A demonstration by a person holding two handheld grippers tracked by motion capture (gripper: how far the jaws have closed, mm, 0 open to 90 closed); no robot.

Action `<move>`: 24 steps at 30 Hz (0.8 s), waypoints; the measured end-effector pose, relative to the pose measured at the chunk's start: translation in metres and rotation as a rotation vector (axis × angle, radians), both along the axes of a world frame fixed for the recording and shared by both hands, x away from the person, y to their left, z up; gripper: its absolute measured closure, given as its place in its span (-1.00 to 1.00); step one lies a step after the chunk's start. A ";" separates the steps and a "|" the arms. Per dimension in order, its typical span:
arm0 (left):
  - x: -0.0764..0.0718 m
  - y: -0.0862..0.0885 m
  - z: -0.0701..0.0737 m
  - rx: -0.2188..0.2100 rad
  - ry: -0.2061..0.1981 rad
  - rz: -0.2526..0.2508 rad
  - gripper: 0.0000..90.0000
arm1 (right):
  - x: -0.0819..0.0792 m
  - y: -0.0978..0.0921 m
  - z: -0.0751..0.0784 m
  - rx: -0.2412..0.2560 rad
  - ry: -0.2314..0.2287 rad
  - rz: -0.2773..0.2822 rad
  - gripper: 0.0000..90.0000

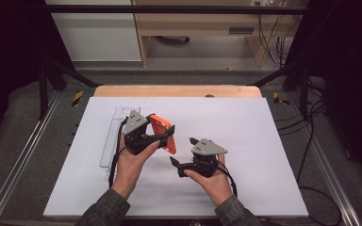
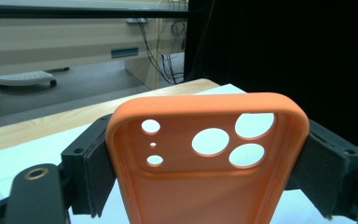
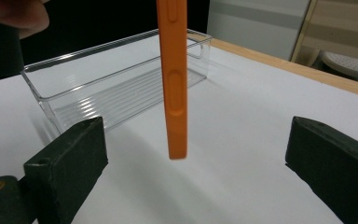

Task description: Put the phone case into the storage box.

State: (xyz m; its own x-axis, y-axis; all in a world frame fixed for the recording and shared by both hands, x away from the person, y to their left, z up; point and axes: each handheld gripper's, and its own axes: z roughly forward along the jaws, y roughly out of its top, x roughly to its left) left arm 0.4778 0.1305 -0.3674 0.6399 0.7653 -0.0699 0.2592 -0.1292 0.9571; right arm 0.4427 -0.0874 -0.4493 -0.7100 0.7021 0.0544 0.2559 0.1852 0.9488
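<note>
Orange phone case sits pinched by its side edges in my left claw, raised off the desk. My right claw stands wide open just short of the case's lower end. Beyond it lies a clear plastic tray. I'd worry the thin case twists or slips if the handover grip lands off-centre. Its bottom half is cut off in the left gripper view.

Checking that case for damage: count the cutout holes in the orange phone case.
6 in the orange phone case, held by the left gripper: three large round ones at upper right, three small ones at upper left. More may be hidden lower down.
</note>
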 end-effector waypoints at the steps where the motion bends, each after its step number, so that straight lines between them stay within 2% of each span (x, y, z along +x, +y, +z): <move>1: 0.000 0.001 0.002 -0.001 -0.003 0.005 -0.64 | 0.000 -0.002 0.001 -0.002 -0.004 -0.005 -0.89; 16: 0.006 0.025 0.028 -0.002 -0.037 0.069 -0.64 | 0.001 -0.049 0.000 0.022 0.005 -0.096 -0.89; 24: 0.010 0.034 0.041 -0.004 -0.056 0.106 -0.64 | 0.000 -0.077 -0.004 0.023 -0.003 -0.174 -0.86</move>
State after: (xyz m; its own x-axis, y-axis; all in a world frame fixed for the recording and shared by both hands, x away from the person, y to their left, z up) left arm 0.4880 0.1649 -0.3265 0.5582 0.8287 -0.0400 0.2177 -0.0998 0.9709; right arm 0.4429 -0.1639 -0.4533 -0.5780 0.8130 0.0699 0.2790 0.1165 0.9532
